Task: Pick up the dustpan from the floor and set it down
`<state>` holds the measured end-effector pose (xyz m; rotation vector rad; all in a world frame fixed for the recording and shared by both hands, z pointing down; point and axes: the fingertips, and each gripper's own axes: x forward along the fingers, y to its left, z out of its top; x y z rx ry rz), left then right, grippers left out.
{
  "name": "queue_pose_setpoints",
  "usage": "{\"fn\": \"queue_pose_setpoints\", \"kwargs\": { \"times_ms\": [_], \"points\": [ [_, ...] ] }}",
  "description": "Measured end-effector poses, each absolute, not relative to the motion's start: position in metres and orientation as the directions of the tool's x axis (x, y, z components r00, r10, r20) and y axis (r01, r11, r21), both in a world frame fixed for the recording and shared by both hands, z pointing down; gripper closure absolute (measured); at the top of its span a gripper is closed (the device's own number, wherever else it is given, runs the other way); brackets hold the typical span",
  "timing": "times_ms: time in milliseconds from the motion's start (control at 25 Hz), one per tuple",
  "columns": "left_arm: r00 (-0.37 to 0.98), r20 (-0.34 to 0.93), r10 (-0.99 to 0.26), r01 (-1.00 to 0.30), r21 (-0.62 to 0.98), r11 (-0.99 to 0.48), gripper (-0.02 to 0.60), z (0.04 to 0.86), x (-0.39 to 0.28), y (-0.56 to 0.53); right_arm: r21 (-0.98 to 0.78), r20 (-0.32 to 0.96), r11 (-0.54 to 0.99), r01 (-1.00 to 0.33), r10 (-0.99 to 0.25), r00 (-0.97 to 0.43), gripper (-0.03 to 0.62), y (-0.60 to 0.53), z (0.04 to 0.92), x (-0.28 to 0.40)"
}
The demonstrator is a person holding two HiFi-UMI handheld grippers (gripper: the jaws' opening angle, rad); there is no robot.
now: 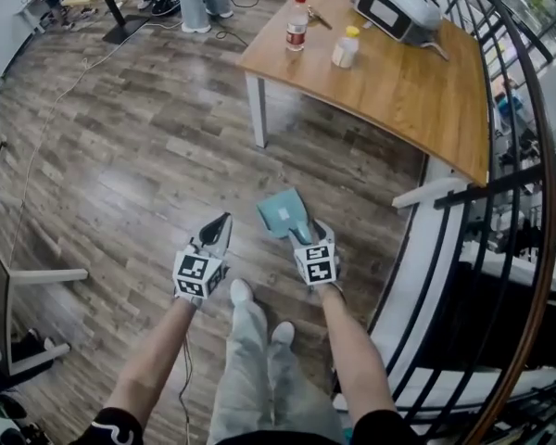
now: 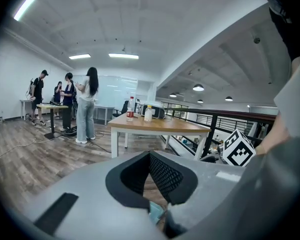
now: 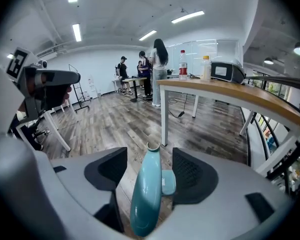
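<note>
Right gripper (image 3: 150,170) spread wide, the dustpan (image 1: 283,213) handle standing between its jaws; left gripper (image 1: 222,222) pinched shut. Railing (image 1: 445,239) close right, open floor (image 1: 120,184) left, table (image 1: 398,82) far.

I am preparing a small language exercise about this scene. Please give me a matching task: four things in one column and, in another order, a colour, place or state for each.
Things
1. dustpan
2. bottle with the red label
3. left gripper
4. right gripper

Descriptions
A. jaws together
B. stands on the wooden table
C. jaws apart, with a handle between them
D. teal

Right pairs: 1-D, 2-B, 3-A, 4-C
</note>
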<state>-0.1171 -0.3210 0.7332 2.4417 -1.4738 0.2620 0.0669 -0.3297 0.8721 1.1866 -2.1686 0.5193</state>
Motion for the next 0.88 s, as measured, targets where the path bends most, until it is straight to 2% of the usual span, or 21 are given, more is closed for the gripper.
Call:
{"fn": "queue_pose_setpoints", "kwargs": {
  "times_ms": [440,640,720,880],
  "points": [
    [0.453,0.32,-0.832,-0.891,0.177,-0.417,0.584,0.765,-0.124,-0.344,-0.062,0.74,0.5,-0.864,-0.557,-0.376,0.341,-0.336,0.922,0.072],
    [0.448,0.331,-0.831,-0.894,0.172,-0.414,0.584,0.769,-0.129,-0.341,-0.027,0.735,0.474,-0.88,-0.588,-0.339,0.426,-0.341,0.922,0.075],
    [0.446,0.332,-0.831,-0.895,0.173,-0.411,0.584,0.769,-0.131,-0.339,0.001,0.742,0.469,-0.883,-0.592,-0.314,0.49,-0.341,0.922,0.077],
    [0.439,0.339,-0.832,-0.899,0.171,-0.404,0.584,0.771,-0.136,-0.337,0.043,0.739,0.475,-0.879,-0.607,-0.292,0.503,-0.346,0.921,0.079]
  ]
}}
